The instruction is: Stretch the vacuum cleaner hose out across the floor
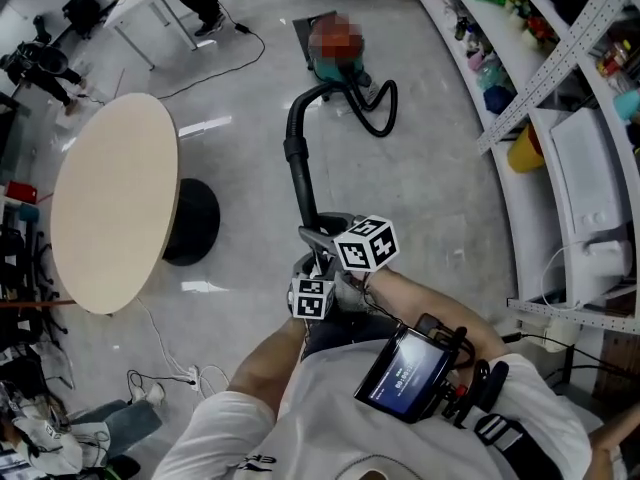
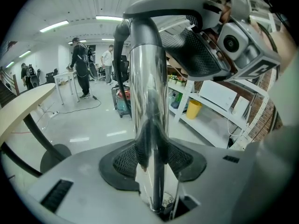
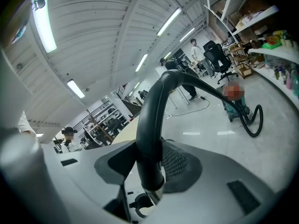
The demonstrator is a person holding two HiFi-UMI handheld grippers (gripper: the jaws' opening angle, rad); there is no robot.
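Left claw (image 2: 152,161) on tube (image 2: 145,78), right claw (image 3: 150,166) on hose (image 3: 152,115)

The hose (image 1: 296,158) is black, its tube (image 2: 147,101) is shiny silver, and the vacuum cleaner (image 1: 340,68) at 12 o'clock on the pale grey floor (image 1: 430,198) is teal. The right gripper (image 1: 318,230) and the left gripper (image 1: 316,266) each carry a white cube with black square markers, and their fingers (image 2: 65,171) are grey with black mesh-patterned pads (image 2: 124,161). The table (image 1: 110,203) at 9 o'clock has a light beige top and a black foot, the shelf (image 1: 580,198) at 3 o'clock is white, and the bucket (image 1: 525,150) at 2 o'clock is yellow.
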